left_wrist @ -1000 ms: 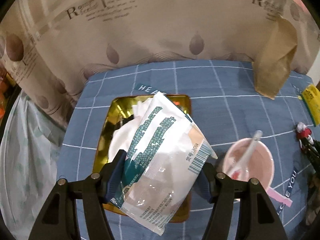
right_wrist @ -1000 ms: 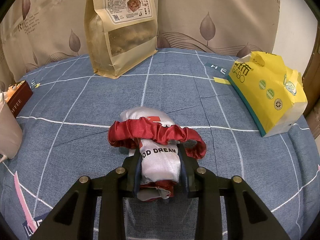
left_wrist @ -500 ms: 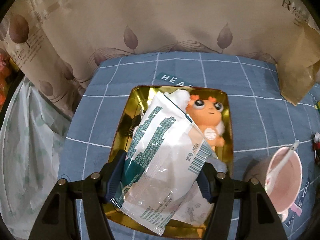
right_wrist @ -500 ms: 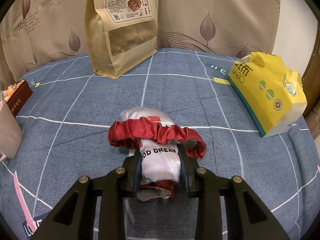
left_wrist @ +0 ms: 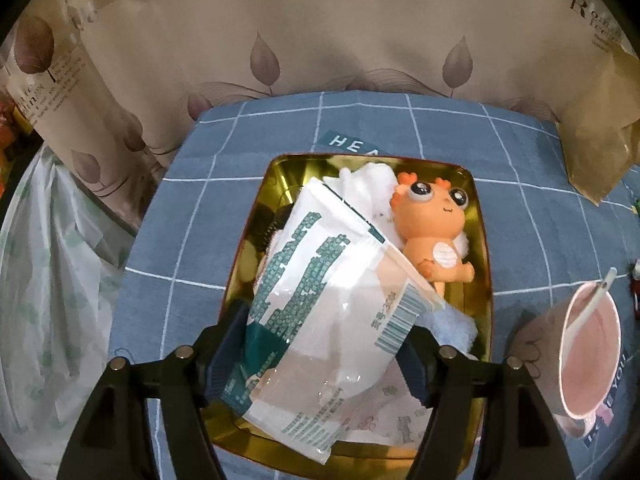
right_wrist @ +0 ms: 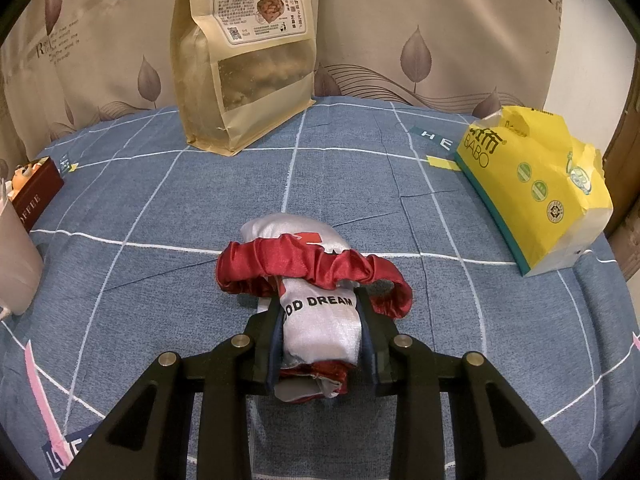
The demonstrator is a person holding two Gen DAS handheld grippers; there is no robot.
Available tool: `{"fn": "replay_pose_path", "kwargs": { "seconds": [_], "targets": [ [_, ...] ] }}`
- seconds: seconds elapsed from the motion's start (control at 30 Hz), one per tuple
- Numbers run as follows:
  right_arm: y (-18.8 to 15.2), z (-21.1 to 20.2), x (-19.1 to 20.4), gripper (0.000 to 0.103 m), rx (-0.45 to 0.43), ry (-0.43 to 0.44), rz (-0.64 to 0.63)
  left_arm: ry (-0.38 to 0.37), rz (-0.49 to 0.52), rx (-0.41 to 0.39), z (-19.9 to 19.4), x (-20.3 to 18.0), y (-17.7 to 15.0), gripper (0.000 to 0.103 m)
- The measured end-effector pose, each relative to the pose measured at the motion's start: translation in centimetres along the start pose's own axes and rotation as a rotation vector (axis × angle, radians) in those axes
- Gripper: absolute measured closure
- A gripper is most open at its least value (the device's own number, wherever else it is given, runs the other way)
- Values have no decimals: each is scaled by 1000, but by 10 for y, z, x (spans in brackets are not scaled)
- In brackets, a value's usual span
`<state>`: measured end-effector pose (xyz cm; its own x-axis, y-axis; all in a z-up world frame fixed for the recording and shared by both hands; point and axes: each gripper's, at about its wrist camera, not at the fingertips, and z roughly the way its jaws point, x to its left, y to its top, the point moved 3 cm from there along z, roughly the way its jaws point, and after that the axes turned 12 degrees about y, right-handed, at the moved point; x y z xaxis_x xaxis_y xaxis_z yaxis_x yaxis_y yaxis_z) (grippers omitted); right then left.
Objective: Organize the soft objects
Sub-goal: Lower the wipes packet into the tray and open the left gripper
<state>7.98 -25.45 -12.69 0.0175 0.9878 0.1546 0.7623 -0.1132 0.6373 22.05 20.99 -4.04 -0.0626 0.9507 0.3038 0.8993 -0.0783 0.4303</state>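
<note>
My left gripper (left_wrist: 320, 344) is shut on a white and green plastic packet (left_wrist: 320, 304) and holds it over a gold tray (left_wrist: 256, 216). In the tray lie an orange soft toy (left_wrist: 432, 232), a white cloth (left_wrist: 368, 180), a light blue cloth (left_wrist: 452, 324) and a printed packet (left_wrist: 392, 416). My right gripper (right_wrist: 320, 332) is shut on a silver eye mask with a red band (right_wrist: 316, 276), printed "DREAM", which rests on the blue checked cloth (right_wrist: 360, 168).
A pink cup with a spoon (left_wrist: 588, 352) stands right of the tray. A brown snack bag (right_wrist: 248, 52) stands at the back, a yellow tissue pack (right_wrist: 536, 188) at the right, a dark red box (right_wrist: 32, 196) at the left. A patterned curtain (left_wrist: 320, 40) hangs behind.
My left gripper has carried the packet leftward over the tray and lower; the orange toy and tray contents came into view. The right gripper and eye mask have not moved.
</note>
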Motion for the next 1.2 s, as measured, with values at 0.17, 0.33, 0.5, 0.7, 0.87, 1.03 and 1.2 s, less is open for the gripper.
{"fn": "replay_pose_path", "kwargs": {
  "seconds": [0.17, 0.33, 0.5, 0.7, 0.87, 1.03, 1.2],
  "targets": [
    [0, 0, -1, 72, 1, -3, -4, -16, -14, -10, -10, 4, -2, 29],
    [1, 1, 0, 72, 3, -8, -11, -26, -22, -62, -34, 11, -2, 28],
    [1, 1, 1, 72, 4, -14, -16, -23, -30, -95, -51, 13, -7, 27],
    [1, 0, 1, 72, 2, -13, -17, 14, -62, -138, -69, 9, -26, 27],
    [1, -1, 2, 75, -4, -6, -14, 38, -79, -181, -82, 6, -53, 27],
    [3, -4, 6, 79, 2, -21, -38, 142, -100, -218, -86, 6, -77, 27],
    [11, -11, 15, 81, 8, -33, -54, 144, -154, -220, -84, 13, -96, 27]
  ]
}}
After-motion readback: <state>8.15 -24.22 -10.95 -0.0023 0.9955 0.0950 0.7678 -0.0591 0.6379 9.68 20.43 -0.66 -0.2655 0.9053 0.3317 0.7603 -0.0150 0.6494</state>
